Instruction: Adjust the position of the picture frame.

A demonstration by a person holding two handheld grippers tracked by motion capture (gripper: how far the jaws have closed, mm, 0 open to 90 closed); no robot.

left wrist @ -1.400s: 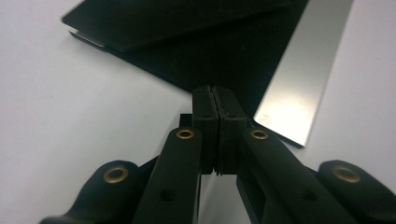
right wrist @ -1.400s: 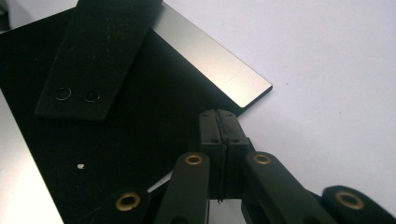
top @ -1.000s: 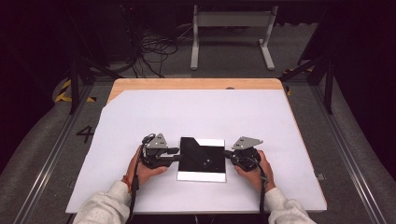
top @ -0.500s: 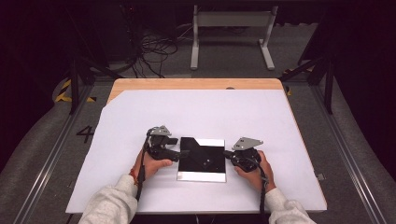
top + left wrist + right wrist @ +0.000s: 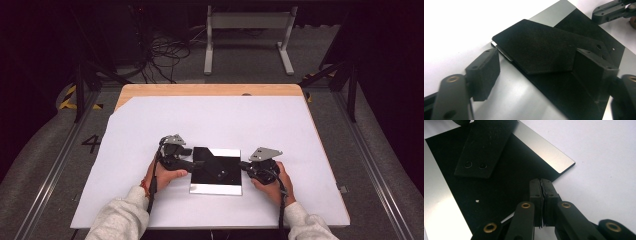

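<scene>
The desk [image 5: 210, 90] has a wooden top that shows along its far edge, and a large white sheet [image 5: 215, 125] covers nearly all of the rest. Near the desk's front edge, about midway between its left and right edges, lies a flat shiny plate [image 5: 216, 188] with bright silvery strips along its far and near sides and a dark, mirror-like middle. On the plate's left part lies a black cloth [image 5: 541, 47], a matte piece folded over so that one corner reaches just past the plate's left edge onto the white sheet. The left gripper [image 5: 192, 164] sits at the plate's left edge, held in the person's left hand [image 5: 162, 175]; its fingers [image 5: 484, 72] have just been opening and now stand wide apart, one on each side of the cloth's near corner, with no pad pressing on the cloth. The right gripper [image 5: 243, 166] sits at the plate's right edge, held in the right hand [image 5: 272, 182]; in the right gripper view its fingers [image 5: 535, 195] are pressed together at the plate's corner, and whether a thin layer is caught between them I cannot tell. Both forearms, in light sleeves, come in over the desk's front edge.
</scene>
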